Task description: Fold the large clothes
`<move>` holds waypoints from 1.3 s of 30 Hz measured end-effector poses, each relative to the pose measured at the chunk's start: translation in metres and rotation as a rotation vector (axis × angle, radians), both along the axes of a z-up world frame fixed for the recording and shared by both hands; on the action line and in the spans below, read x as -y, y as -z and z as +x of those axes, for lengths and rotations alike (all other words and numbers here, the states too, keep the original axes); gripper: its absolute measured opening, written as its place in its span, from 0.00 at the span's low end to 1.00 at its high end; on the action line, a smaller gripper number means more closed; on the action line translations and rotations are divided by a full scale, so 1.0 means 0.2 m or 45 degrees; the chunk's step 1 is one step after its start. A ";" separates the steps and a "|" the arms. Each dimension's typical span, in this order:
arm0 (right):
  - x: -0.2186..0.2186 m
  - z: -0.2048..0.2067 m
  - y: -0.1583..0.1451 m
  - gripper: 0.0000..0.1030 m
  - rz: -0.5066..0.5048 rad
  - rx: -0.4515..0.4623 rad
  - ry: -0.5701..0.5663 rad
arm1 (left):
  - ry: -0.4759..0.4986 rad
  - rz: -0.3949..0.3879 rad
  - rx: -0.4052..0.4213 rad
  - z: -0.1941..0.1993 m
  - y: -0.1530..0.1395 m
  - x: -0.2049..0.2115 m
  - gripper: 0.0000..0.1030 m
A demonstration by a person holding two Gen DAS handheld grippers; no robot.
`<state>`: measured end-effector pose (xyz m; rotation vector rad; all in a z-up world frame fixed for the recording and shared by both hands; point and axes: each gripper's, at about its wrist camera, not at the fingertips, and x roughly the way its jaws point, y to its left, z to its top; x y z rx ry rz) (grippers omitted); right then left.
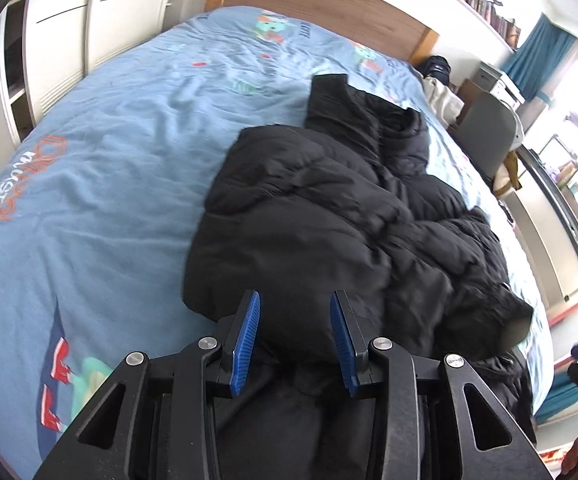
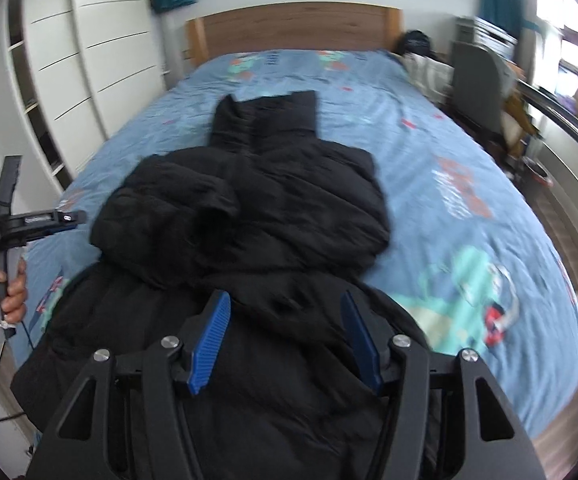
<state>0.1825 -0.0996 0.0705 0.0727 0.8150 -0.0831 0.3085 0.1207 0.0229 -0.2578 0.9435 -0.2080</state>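
Observation:
A large black puffer jacket (image 1: 329, 216) lies crumpled on the blue bed cover (image 1: 101, 184), collar towards the headboard. It also shows in the right wrist view (image 2: 257, 216), with a sleeve folded over its body. My left gripper (image 1: 295, 312) is open and empty above the jacket's near edge. My right gripper (image 2: 285, 312) is open and empty above the jacket's lower part. The left gripper also shows in the right wrist view (image 2: 69, 216), held by a hand at the bed's left side.
A wooden headboard (image 2: 289, 28) stands at the far end. White wardrobes (image 2: 89, 60) line the left wall. A grey chair (image 2: 477, 80), a desk and windows are on the right. The blue cover (image 2: 469, 200) is bare around the jacket.

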 end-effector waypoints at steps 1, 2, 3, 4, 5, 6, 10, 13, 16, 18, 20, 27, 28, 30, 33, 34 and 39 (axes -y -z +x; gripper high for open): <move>-0.09 0.11 -0.01 0.55 -0.005 0.007 -0.058 | -0.002 0.006 -0.001 0.02 0.01 -0.01 0.35; -0.15 0.18 -0.01 0.55 -0.007 0.011 -0.096 | -0.004 0.012 -0.004 0.05 0.02 -0.02 0.36; -0.22 0.28 -0.01 0.55 -0.009 0.015 -0.145 | -0.003 0.013 -0.005 0.07 0.02 -0.02 0.37; -0.28 0.37 0.00 0.55 -0.014 0.016 -0.180 | -0.002 0.015 -0.006 0.10 0.03 -0.02 0.37; -0.33 0.44 0.01 0.55 -0.021 0.016 -0.208 | 0.001 0.020 -0.006 0.13 0.04 -0.01 0.37; -0.38 0.54 0.02 0.55 -0.027 0.015 -0.236 | 0.003 0.024 -0.005 0.15 0.05 -0.01 0.37; -0.49 0.80 0.11 0.55 -0.039 -0.003 -0.281 | 0.025 0.039 -0.016 0.24 0.10 0.02 0.37; -0.52 0.94 0.24 0.55 -0.045 -0.059 -0.285 | 0.044 0.054 -0.035 0.29 0.19 0.07 0.42; -0.49 1.00 0.41 0.55 -0.068 -0.138 -0.272 | 0.051 0.065 -0.059 0.31 0.28 0.09 0.44; -0.43 1.00 0.51 0.55 -0.054 -0.183 -0.263 | 0.056 0.079 -0.073 0.31 0.35 0.11 0.45; -0.39 0.99 0.58 0.55 -0.040 -0.208 -0.264 | 0.050 0.084 -0.083 0.32 0.39 0.13 0.45; -0.36 0.92 0.53 0.55 -0.045 -0.207 -0.273 | 0.029 0.106 -0.047 0.24 0.29 0.14 0.45; -0.35 0.87 0.50 0.55 -0.047 -0.180 -0.281 | 0.029 0.092 -0.018 0.20 0.26 0.14 0.45; -0.34 0.79 0.47 0.55 -0.053 -0.161 -0.286 | 0.051 0.092 0.018 0.13 0.23 0.17 0.47; -0.29 0.72 0.52 0.55 -0.046 -0.194 -0.269 | 0.105 0.180 -0.007 0.07 0.28 0.26 0.53; -0.27 0.70 0.55 0.55 -0.047 -0.223 -0.246 | 0.118 0.222 -0.029 0.07 0.31 0.29 0.53; -0.23 0.63 0.52 0.55 -0.049 -0.238 -0.194 | 0.088 0.220 -0.051 0.04 0.25 0.29 0.53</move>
